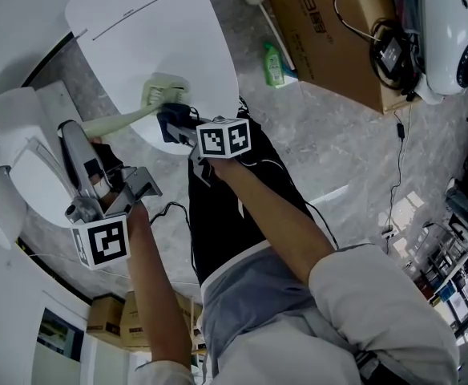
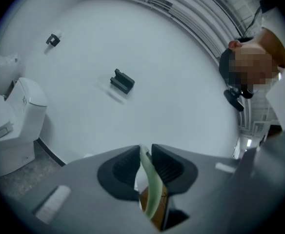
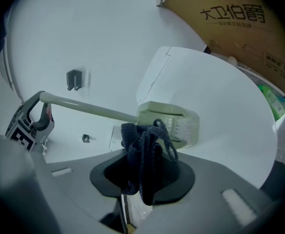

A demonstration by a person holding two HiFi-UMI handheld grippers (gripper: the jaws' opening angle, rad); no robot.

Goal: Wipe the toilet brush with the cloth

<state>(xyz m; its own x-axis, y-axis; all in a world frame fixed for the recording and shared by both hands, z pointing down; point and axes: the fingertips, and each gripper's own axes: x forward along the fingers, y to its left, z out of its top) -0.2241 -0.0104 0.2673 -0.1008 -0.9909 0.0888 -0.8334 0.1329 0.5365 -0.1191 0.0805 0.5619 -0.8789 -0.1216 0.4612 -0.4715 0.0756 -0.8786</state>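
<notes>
Wiping was the step in hand. The left tool (image 2: pixel 145 167) was clamped on the handle of the pale green toilet brush (image 1: pixel 130 117). In the head view the brush ran from left of centre up to its head at upper centre, over the white toilet lid (image 1: pixel 154 22). The right tool (image 3: pixel 142 177) was closed on the dark cloth (image 3: pixel 145 147) — the bunched cloth lay against the near side of the brush head, apparently touching it. Next move, as judged: draw the cloth across the head and along the handle, with the left tool keeping the brush steady — firm contact required.
</notes>
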